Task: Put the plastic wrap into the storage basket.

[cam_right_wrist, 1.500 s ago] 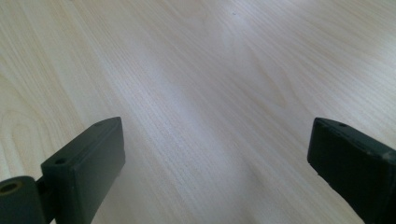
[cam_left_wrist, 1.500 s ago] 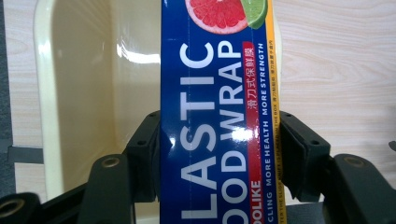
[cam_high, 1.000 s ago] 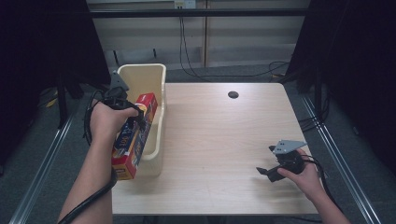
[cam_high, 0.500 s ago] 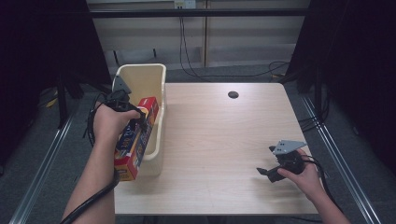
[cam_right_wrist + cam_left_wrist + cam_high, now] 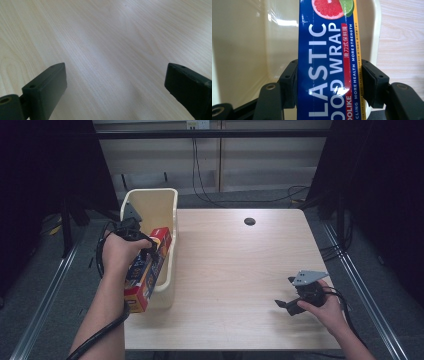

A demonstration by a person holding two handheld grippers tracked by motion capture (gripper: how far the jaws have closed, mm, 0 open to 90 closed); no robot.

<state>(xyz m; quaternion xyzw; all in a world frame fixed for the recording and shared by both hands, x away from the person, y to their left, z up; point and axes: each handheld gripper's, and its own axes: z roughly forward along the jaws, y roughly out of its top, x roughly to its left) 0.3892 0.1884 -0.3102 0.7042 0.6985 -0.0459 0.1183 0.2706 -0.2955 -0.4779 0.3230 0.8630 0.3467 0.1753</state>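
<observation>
**Wrap box held over the bin, right gripper idle on the table**

The table (image 5: 235, 270) is pale wood, and everything else is placed from it. A small dark round hole (image 5: 249, 221) sits near its far edge, about the middle.

The bin (image 5: 172, 245), cream plastic and long, stands along the table's left edge, its open top facing up. In the left gripper view its glossy inner wall (image 5: 244, 42) shows behind the box.

The box (image 5: 150, 270), a long carton of plastic wrap in blue, red and yellow, lies tilted over the bin at the table's left side, its near end sticking out past the bin's near wall. Its printed face (image 5: 327, 62) carries citrus slices at the far end.

The left gripper (image 5: 142, 245) clamps the box across its width; both jaws press its long sides.

The right gripper (image 5: 292, 292) sits low near the table's near right corner, held in the right hand (image 5: 325, 307), jaws spread wide over bare wood, with nothing between them.
</observation>
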